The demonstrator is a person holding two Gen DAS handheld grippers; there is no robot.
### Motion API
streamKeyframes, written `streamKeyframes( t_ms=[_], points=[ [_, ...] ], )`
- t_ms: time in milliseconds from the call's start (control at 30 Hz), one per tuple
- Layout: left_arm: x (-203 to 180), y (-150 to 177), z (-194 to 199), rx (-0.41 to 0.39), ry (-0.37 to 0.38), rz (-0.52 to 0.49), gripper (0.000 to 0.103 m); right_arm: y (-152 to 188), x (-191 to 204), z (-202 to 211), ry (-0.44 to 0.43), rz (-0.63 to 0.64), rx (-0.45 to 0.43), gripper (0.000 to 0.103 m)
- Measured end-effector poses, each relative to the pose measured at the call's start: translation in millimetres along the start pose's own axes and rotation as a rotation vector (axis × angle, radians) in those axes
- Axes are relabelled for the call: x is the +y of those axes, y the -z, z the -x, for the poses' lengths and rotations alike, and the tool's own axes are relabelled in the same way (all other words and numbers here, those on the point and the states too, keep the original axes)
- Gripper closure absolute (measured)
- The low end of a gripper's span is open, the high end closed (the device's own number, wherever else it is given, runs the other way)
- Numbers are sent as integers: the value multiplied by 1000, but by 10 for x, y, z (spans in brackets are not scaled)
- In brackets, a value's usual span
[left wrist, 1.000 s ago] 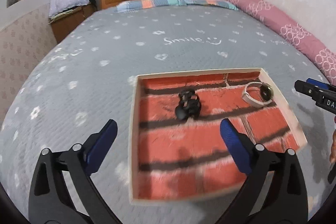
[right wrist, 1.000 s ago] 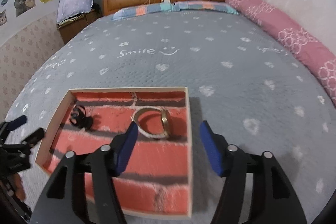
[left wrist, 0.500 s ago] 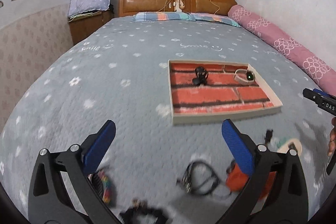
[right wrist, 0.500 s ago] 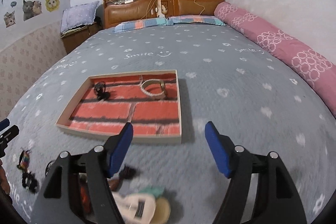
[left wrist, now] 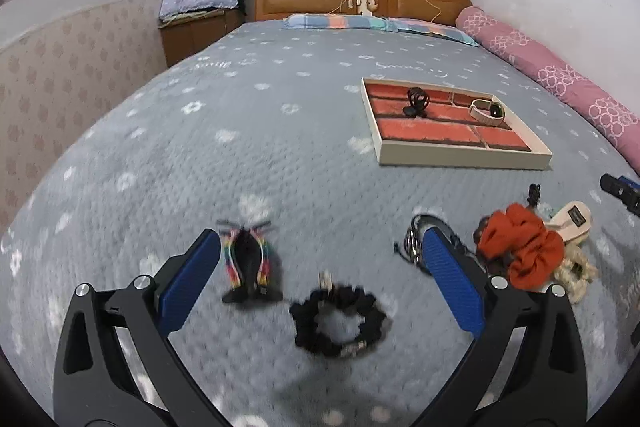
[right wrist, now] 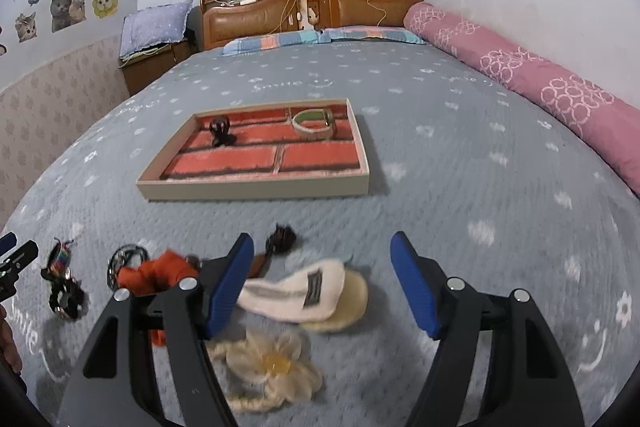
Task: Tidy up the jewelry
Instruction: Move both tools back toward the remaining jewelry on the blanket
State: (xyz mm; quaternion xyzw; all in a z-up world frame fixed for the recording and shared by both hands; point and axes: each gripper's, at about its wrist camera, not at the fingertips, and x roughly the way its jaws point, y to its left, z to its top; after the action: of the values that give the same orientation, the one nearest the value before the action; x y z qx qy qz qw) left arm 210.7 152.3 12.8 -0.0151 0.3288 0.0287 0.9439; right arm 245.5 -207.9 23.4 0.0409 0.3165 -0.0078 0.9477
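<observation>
Grey quilted bedspread now fills both views: both tongs have pulled back from the brick-patterned tray, which already holds a watch and a black clip. Left tongs hover released over a black scrunchie; right tongs, also released, over a cream headband. Next pickups look imminent.

Tray holds watch; scrunchies loose on bedspread.
</observation>
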Motion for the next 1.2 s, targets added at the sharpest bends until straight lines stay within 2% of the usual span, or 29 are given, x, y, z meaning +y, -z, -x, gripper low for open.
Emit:
streamKeyframes(
  t_ms=[333,800,1200],
  points=[
    [111,373,36,21,-8,69,5,238,127,95,0,-2,-31,33],
    [279,426,18,8,12,110,5,357,372,8,28,32,-5,33],
    [276,452,-31,22,14,103,5,347,488,-21,39,55,-4,33]
  ],
)
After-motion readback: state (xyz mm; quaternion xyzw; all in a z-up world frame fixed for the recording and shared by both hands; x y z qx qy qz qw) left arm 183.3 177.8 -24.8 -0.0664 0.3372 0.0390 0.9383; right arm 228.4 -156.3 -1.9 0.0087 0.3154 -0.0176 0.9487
